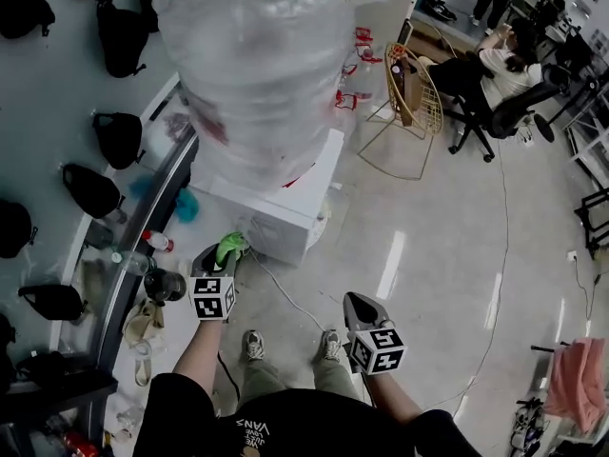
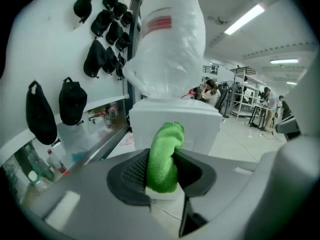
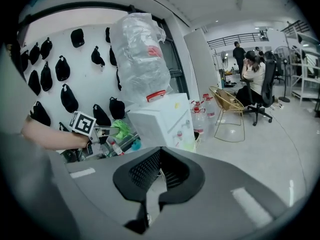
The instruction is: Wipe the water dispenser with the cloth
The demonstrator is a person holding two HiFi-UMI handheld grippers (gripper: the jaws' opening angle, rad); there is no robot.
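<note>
Nearest the camera, the right gripper is held low over the bare floor, its jaws brought together with nothing between them. A little further out, the left gripper is seen clamped on a folded green cloth, which stands up out of the jaws and is pointed at the white body of the water dispenser. The cloth is held close to the near lower corner of the cabinet, but contact cannot be made out. A thin cable is laid across the floor between the person's shoes and the dispenser. The cabinet is topped by a large bottle wrapped in clear plastic, by which much of the head view is blocked. To the left, a cluttered shelf is set along a wall hung with black bags. Beyond the dispenser, a gold wire chair is placed, and further off a seated person is seen.
</note>
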